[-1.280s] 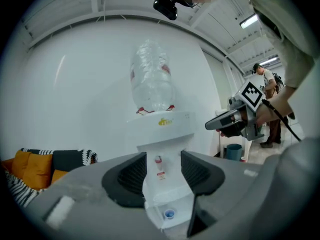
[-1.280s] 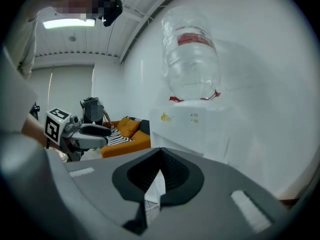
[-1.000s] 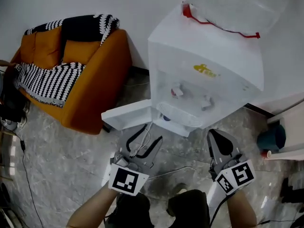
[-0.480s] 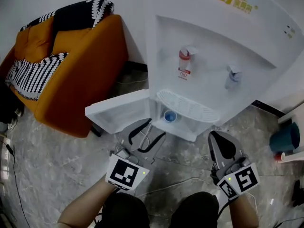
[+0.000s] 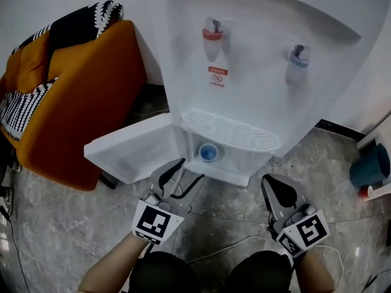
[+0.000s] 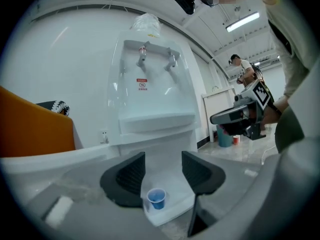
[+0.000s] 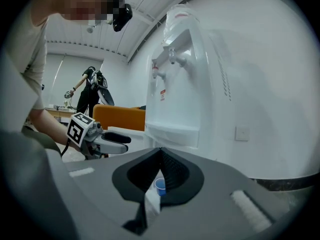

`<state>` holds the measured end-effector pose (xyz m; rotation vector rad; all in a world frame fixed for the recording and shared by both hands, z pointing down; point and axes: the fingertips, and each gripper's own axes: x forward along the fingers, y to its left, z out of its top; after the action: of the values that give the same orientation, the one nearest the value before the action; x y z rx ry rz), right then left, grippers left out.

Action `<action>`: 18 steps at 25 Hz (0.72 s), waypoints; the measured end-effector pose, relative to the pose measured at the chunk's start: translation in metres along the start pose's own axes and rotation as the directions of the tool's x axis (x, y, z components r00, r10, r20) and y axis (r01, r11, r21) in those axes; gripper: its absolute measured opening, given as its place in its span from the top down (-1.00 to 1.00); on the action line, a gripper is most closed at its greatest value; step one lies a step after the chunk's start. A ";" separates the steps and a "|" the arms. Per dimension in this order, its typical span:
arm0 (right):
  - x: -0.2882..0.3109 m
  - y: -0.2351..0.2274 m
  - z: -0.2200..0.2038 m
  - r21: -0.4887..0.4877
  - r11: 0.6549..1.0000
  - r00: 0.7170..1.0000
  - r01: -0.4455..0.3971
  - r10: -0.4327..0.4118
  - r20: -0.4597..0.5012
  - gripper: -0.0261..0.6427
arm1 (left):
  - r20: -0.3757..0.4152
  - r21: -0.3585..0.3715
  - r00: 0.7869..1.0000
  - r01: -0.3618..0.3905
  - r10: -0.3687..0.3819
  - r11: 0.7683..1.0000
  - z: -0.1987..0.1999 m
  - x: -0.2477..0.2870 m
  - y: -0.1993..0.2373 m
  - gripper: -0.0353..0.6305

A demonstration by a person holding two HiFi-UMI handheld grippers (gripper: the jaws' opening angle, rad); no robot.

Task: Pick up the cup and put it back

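Observation:
A small blue cup (image 5: 208,152) stands upright in the open lower compartment of the white water dispenser (image 5: 256,60). My left gripper (image 5: 190,170) hovers just short of that compartment, its jaws apart and opening. In the left gripper view the cup (image 6: 156,199) shows beyond the two pads, with nothing between them. My right gripper (image 5: 276,185) hangs over the floor to the right of the compartment, jaws shut and empty. The right gripper view shows the cup (image 7: 160,186) small and farther off, below the closed tips.
The compartment door (image 5: 131,154) swings open to the left. An orange sofa (image 5: 73,90) with a black-and-white blanket stands further left. A teal bin (image 5: 369,166) sits at the right edge. Cables (image 5: 232,246) lie on the marble floor. The drip tray (image 5: 229,130) juts out above the cup.
The view has dropped from the dispenser's bottle to its taps and lower compartment, and the cup has come into sight. Both grippers have moved nearer the dispenser, the left towards the compartment.

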<state>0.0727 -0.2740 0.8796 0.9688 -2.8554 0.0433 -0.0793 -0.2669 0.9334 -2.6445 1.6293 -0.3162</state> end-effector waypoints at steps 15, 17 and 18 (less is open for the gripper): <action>0.010 -0.031 -0.039 0.042 0.999 1.000 -0.019 0.019 0.002 0.91 | -0.063 -0.039 0.997 0.037 -0.040 0.999 -0.106 0.102 -0.003 0.10; 0.011 -0.033 -0.046 0.029 0.999 1.000 -0.016 0.016 -0.018 0.91 | -0.084 -0.066 0.996 -0.002 -0.003 0.998 -0.121 0.113 0.004 0.10; 0.012 -0.034 -0.050 0.023 1.000 0.999 -0.019 0.020 -0.030 0.91 | -0.093 -0.075 0.996 -0.021 0.014 0.997 -0.127 0.117 0.007 0.10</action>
<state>0.0888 -0.3049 0.9302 0.9360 -2.8429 0.0913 -0.0573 -0.3622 1.0759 -2.7067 1.7238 -0.3892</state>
